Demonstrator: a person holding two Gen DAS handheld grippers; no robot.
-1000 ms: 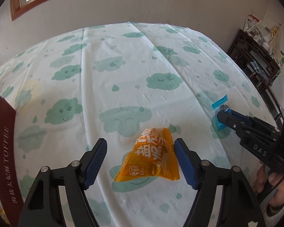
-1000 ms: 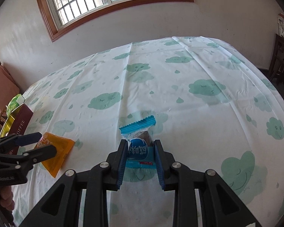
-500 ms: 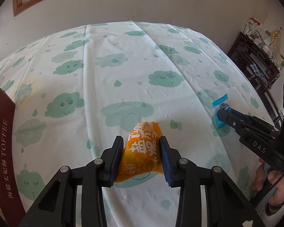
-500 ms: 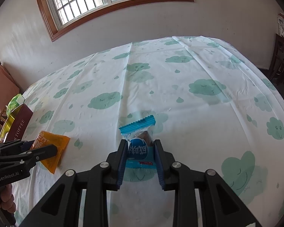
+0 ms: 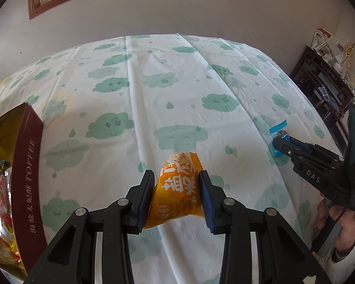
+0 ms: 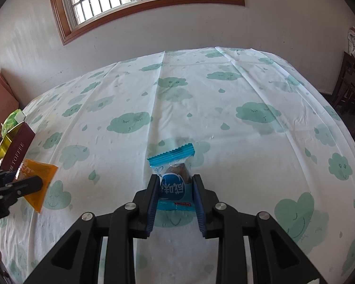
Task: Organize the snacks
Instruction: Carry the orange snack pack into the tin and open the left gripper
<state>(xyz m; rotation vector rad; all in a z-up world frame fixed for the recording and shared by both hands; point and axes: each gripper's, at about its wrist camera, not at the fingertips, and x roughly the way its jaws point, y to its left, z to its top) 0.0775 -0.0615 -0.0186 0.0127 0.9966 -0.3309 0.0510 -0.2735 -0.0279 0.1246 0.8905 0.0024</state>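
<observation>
Orange snack packet (image 5: 178, 190) pinched between the blue pads of the left gripper (image 5: 176, 196), jaws just closed onto it, packet squeezed upright with its lower edge apparently clear of the counter (image 5: 153, 90). Blue candy wrapper (image 6: 175, 184) likewise clamped in the right gripper (image 6: 176, 195), jaws shut on its sides, crimped end sticking out at 12 o'clock, seemingly resting on the cloud-print cloth. Step in hand, by the look of it: pickup done on both sides, carrying about to begin. Next move likely calls for swinging the orange packet toward 9 o'clock, over the rim of the maroon toffee box (image 5: 27, 172) already holding wrapped sweets, then releasing; same for the blue one, well apart at 3 o'clock.
</observation>
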